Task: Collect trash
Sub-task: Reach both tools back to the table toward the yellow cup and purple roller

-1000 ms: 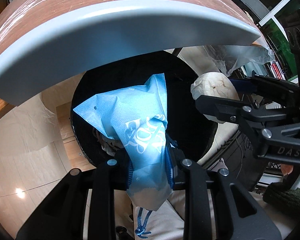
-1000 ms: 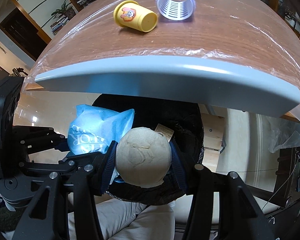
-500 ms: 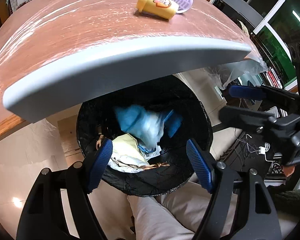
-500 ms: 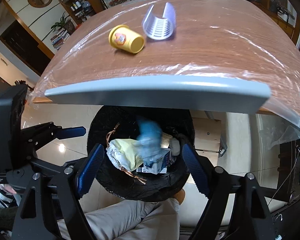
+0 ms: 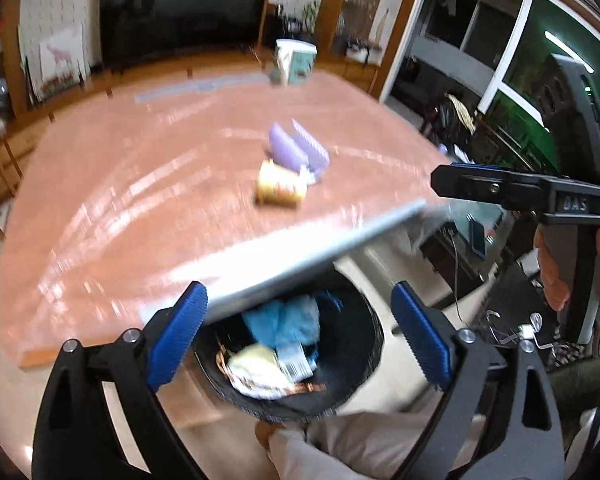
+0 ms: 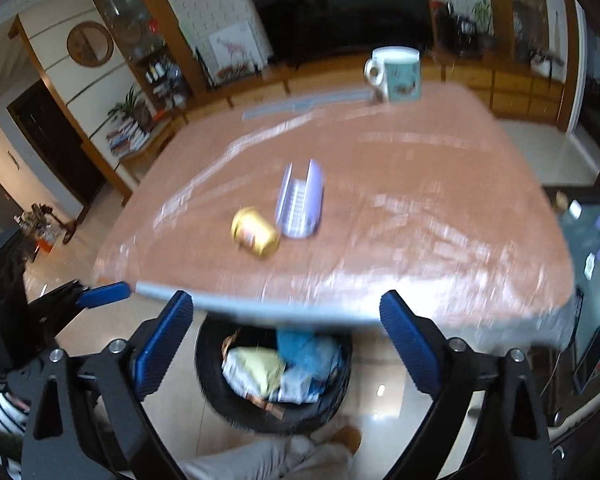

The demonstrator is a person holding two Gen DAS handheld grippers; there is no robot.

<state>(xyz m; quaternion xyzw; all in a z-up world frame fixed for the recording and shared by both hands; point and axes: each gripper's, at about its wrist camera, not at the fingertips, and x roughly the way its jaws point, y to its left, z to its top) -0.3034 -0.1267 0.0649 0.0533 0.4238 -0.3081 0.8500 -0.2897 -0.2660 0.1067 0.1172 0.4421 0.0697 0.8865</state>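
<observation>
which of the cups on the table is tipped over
The yellow cup, lying on its side beside the purple plastic piece. The white and teal mug at the far edge stands upright.

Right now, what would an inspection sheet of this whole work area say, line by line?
Surface: brown table under shiny plastic film.
Job's things: yellow cup lying on its side beside a purple ribbed holder; black bin below the table edge holds blue bag and pale wrappers.
Clutter: mug at the far edge.
Grippers: left gripper and right gripper both open, empty.
Cables: white cable on floor.
Surroundings: dark television, shelves, windows.
</observation>
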